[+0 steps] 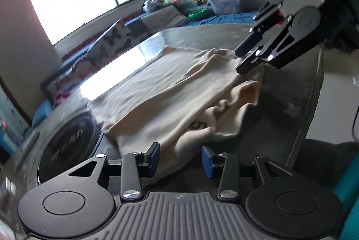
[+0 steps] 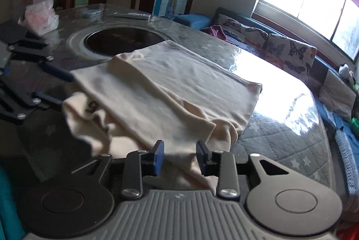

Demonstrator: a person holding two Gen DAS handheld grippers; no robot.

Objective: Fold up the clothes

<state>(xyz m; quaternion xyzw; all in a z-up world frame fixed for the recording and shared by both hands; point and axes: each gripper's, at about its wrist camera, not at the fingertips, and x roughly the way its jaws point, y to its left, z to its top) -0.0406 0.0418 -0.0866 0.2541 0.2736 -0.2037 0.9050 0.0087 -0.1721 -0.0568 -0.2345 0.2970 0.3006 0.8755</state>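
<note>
Cream garment [image 2: 161, 87] folded, lower layer mostly hidden, dark print partly covered

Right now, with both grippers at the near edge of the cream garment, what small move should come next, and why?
Probably draw both grippers back clear of the cream garment. The left gripper and right gripper both stand open, pads off the cloth, and a fold already lies over on the table. After that, the rumpled near corner with the dark print looks like the next spot to tidy.
</note>
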